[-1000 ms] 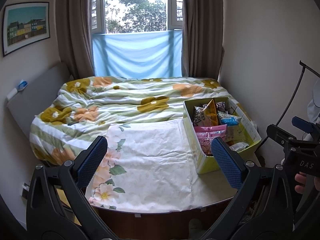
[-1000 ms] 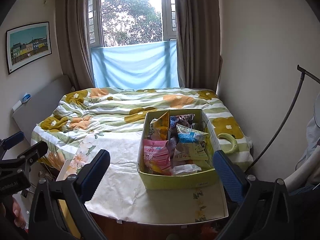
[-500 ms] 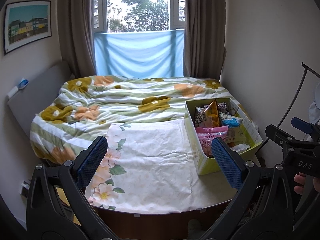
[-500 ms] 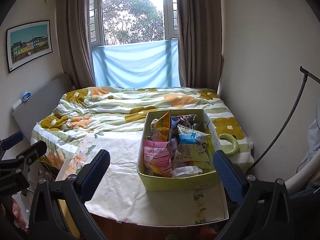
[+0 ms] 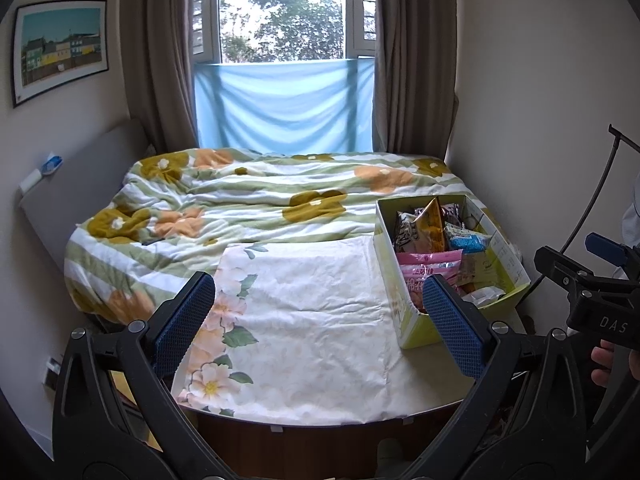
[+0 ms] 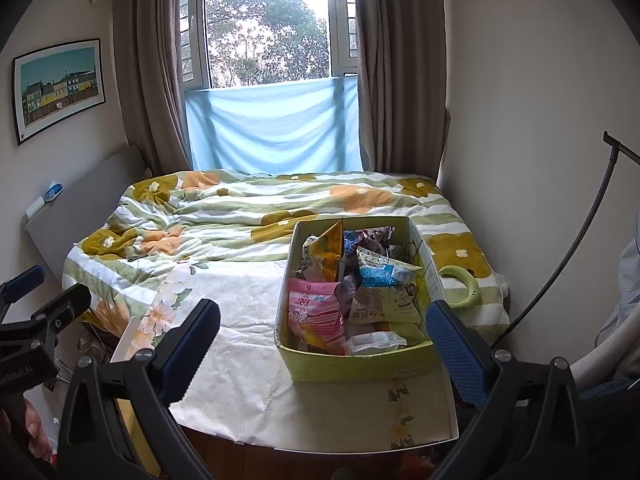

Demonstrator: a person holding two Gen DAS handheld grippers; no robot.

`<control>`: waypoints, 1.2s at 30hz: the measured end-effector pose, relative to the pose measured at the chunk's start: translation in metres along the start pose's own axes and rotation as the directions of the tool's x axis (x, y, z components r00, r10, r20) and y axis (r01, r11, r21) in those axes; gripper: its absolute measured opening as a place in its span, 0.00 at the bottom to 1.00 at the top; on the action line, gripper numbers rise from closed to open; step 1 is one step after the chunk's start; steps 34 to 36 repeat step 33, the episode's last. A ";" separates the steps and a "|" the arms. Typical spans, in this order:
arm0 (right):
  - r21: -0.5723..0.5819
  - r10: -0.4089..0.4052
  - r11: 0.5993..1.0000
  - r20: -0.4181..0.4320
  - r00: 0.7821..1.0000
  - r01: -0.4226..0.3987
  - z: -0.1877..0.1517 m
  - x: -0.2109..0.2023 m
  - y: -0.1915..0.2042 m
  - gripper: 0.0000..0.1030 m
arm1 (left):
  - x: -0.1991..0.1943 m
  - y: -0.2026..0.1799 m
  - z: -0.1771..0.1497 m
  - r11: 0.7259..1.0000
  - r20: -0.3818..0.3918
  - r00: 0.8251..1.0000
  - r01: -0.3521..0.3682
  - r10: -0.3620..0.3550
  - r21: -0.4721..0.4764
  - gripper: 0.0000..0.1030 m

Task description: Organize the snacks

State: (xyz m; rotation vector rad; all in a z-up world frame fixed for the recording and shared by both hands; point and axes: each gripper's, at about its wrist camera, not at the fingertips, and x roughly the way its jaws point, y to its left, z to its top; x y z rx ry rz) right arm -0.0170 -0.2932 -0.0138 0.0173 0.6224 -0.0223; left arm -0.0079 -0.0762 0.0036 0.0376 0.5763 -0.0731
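Left tongs (image 5: 318, 324) and right tongs (image 6: 324, 354): both spread wide, nothing between the pads, both held back from the near edge of the surface (image 6: 256, 384), which wears a white floral cloth.

Snack box (image 6: 360, 366), yellow-green card, sits at the near right corner of the surface. Crammed: pink packet (image 6: 316, 314) upright against the near left wall, orange bag (image 6: 330, 254) and blue packet (image 6: 384, 274) behind, a white wrapper (image 6: 374, 340) lying at the front.

Risks, as I judge them:
- Packets overlap; pinching one likely drags a neighbour out.
- Box looks light; a sideways pull could slide it on the cloth towards the right edge.
- Crinkly film may slip from the pads.
- Green ring (image 6: 460, 288) on the bed beside the box could snag a wide reach.
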 end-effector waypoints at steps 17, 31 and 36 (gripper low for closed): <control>-0.004 0.005 1.000 -0.013 1.000 -0.006 -0.006 0.007 0.000 0.99 | -0.001 -0.001 0.000 0.999 -0.002 0.999 -0.034 0.034 -0.003 1.00; -0.001 0.014 1.000 -0.029 0.999 -0.014 -0.005 0.015 -0.006 0.99 | 0.017 -0.010 0.002 1.000 -0.040 0.999 -0.013 0.013 0.003 1.00; -0.002 0.016 1.000 -0.037 0.999 -0.016 -0.005 0.019 -0.007 0.99 | 0.022 -0.013 0.002 1.000 -0.043 0.999 -0.011 0.011 0.003 1.00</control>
